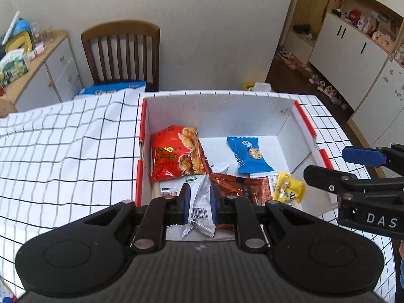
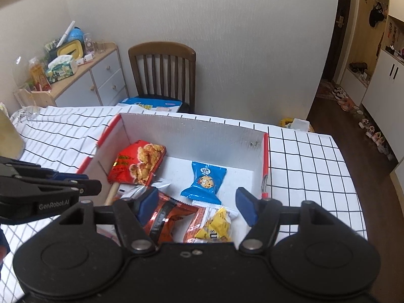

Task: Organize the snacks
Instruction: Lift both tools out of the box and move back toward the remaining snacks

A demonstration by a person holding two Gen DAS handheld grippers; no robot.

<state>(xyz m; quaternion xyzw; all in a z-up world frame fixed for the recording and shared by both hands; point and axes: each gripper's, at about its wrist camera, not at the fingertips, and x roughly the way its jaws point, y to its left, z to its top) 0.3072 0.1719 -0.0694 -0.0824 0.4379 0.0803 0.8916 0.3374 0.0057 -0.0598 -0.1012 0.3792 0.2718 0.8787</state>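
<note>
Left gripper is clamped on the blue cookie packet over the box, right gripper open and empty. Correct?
Not quite. The left gripper is shut on a silver wrapper, not the blue cookie packet, which lies loose in the box. The left wrist view shows it. The right gripper is open and empty.

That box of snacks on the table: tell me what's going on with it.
A person is sorting snacks with two tools. The left hand-held gripper is shut on a silver wrapper over the near end of the white box. The right hand-held gripper is open and empty above the dark orange packet and yellow candy bag. A red cracker bag and blue cookie packet lie inside.
</note>
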